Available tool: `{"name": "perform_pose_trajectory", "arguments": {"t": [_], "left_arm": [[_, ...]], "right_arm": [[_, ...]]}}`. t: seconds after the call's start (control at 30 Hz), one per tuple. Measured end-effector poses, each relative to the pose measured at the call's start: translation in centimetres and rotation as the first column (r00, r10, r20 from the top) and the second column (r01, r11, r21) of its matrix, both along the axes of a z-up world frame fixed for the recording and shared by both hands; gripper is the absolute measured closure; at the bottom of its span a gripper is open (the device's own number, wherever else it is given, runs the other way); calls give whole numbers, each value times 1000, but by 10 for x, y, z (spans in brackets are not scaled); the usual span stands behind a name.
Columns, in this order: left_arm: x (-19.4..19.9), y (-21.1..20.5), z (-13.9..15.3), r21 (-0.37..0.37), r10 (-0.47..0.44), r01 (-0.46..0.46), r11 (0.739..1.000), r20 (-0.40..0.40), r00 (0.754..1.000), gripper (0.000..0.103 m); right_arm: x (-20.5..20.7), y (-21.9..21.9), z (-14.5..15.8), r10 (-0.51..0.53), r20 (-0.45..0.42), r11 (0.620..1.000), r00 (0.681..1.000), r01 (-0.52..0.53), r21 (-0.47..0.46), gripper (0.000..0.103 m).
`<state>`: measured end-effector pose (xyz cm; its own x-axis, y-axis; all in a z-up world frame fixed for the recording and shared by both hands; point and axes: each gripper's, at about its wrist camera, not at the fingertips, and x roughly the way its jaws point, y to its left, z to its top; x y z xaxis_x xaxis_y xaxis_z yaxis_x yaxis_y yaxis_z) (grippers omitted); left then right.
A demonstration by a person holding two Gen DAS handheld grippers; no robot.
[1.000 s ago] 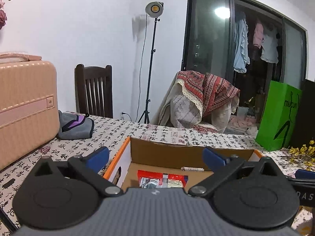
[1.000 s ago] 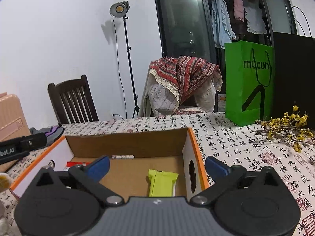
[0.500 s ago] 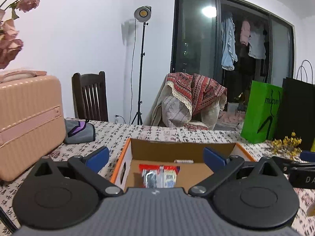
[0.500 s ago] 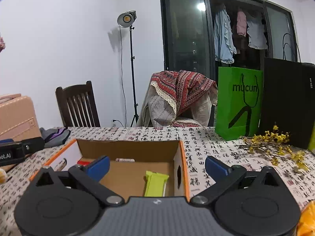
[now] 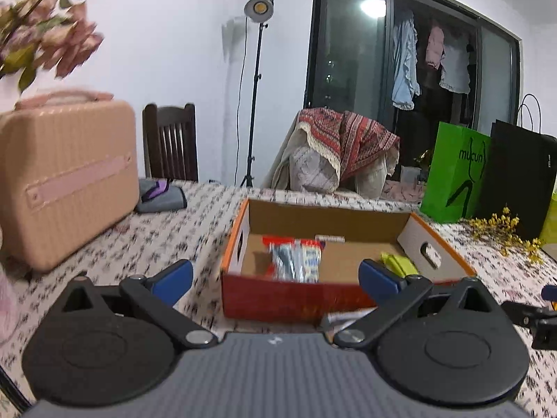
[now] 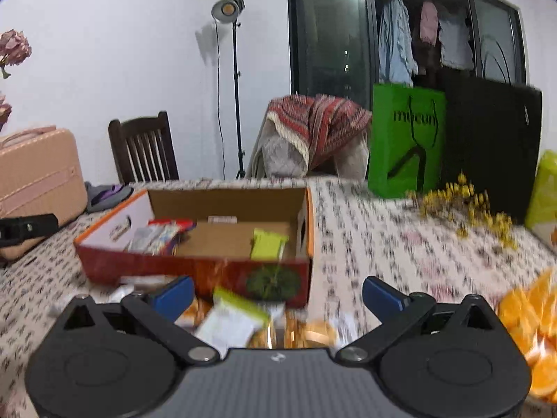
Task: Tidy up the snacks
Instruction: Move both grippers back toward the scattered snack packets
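An open cardboard box (image 5: 289, 296) with a red front wall sits on the patterned table. Inside lie a red and silver snack pack (image 5: 296, 257) at the left and a lime-green bar (image 5: 400, 264) at the right. The same box (image 6: 195, 268), pack (image 6: 156, 235) and green bar (image 6: 266, 244) show in the right wrist view. Loose snack packets (image 6: 233, 320) lie on the table in front of the box, between my right fingers. My left gripper (image 5: 275, 277) is open and empty before the box. My right gripper (image 6: 276, 294) is open and empty above the loose packets.
A pink suitcase (image 5: 62, 177) and a grey pouch (image 5: 160, 198) stand at the left. A green paper bag (image 5: 456, 174), a black bag (image 5: 518, 177) and yellow flower sprigs (image 5: 501, 230) are at the back right. An orange-printed bag (image 6: 532, 327) lies at the right.
Both grippers have pulled back from over the box toward the near side of the table. The box's red front wall and the loose packets before it have come into view.
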<state>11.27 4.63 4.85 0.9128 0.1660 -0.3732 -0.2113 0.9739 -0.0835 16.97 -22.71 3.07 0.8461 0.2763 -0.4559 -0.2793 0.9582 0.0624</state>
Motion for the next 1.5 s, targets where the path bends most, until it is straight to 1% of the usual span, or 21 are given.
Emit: {"name": "perform_pose_trajectory", "arguments": {"t": [0.2,0.37,0.47,0.63,0.73,0.9,0.97,1.03,1.1,1.13,1.17,1.2,1.27,1.33,1.47,1.5], "left_arm": [[-25,7,-17,-14,10,-11,1000,-24,1000,0],[-39,8,-34,-10,10,-10,1000,-59,998,0],[-44,10,-42,-21,5,-6,1000,-73,997,0],[-39,10,-44,-29,10,-12,1000,-82,997,0],[-36,10,-45,-31,7,-10,999,-83,997,0],[-31,11,-43,-30,15,-18,999,-85,996,0],[-29,12,-42,-28,19,-22,999,-83,996,0],[-28,14,-42,-27,21,-24,999,-86,996,0],[-27,15,-42,-27,23,-26,999,-88,996,0],[-26,16,-43,-27,26,-28,999,-90,996,0],[-26,17,-43,-28,29,-32,999,-92,995,0],[-25,18,-44,-30,32,-35,999,-94,995,0],[-22,19,-45,-36,34,-38,999,-100,994,0],[-20,19,-46,-37,31,-35,999,-102,994,0],[-18,18,-48,-37,28,-32,999,-109,994,0],[-18,18,-48,-37,29,-33,999,-109,994,0]], "right_arm": [[-23,-19,-25,-22,-63,1000,998,22,-8,0],[-32,-29,-43,-39,-115,999,993,38,-6,0],[-31,-32,-49,-48,-131,999,990,47,-11,0],[-14,-34,-47,-68,-129,998,989,65,-25,0],[6,-32,-43,-83,-134,996,988,78,-44,0],[45,-29,-47,-95,-193,995,977,92,-24,0],[58,-24,-52,-90,-205,996,975,86,-29,0],[68,-19,-59,-88,-223,996,971,81,-41,5],[75,-15,-68,-79,-248,997,966,71,-43,14],[77,-15,-71,-73,-257,997,964,65,-37,16],[76,-15,-72,-71,-250,997,966,64,-36,21],[75,-15,-72,-73,-241,997,968,65,-40,30],[74,-16,-72,-70,-234,997,970,63,-36,32],[71,-18,-73,-64,-221,998,973,59,-30,44],[65,-22,-71,-53,-208,999,977,53,-4,48],[63,-22,-70,-56,-201,998,978,57,-5,53]]}}
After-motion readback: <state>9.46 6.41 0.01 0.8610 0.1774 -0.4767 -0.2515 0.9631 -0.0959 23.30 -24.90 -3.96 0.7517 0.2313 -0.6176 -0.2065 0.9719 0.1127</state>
